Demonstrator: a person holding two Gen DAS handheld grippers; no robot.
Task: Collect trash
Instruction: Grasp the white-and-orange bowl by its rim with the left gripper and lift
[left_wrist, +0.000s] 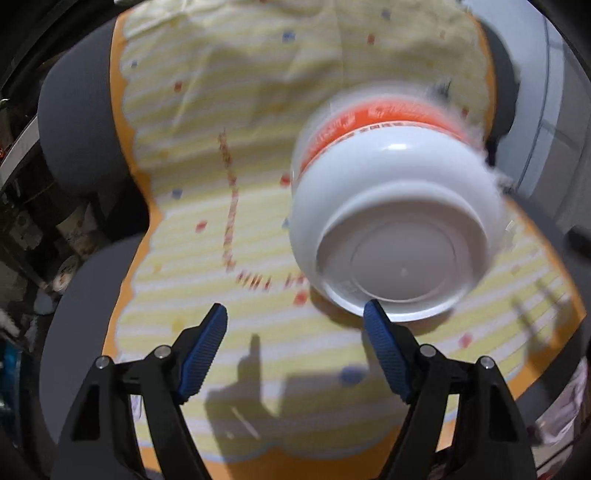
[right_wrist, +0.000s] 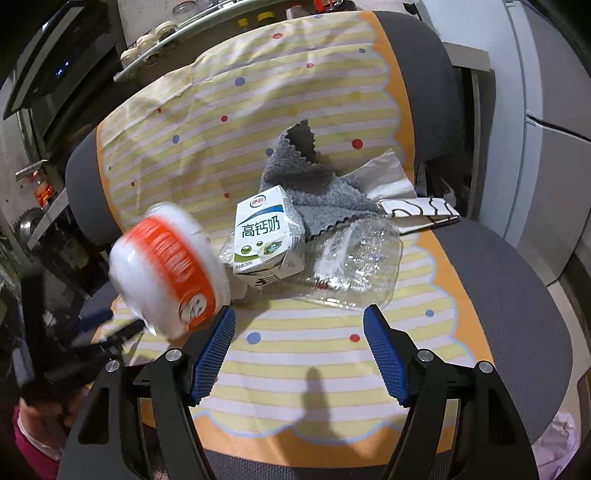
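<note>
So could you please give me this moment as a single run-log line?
task: collect trash | left gripper: open, empty | right gripper: open, empty | instant-noodle bowl: tipped, blurred | milk carton: on cloth

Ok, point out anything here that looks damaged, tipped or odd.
The white and orange bowl is tipped over, base showing, and blurred as if moving. The clear plastic bottle is crushed flat beside the milk carton.

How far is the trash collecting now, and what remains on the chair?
Nothing looks collected yet; no bin is in view. In hand: nothing. The left gripper and right gripper are both open, and the white and orange bowl is blurred, tipped on its side just ahead of the left one. Left: the bowl, milk carton, crushed clear bottle, grey cloth and paper on the cushion.
</note>
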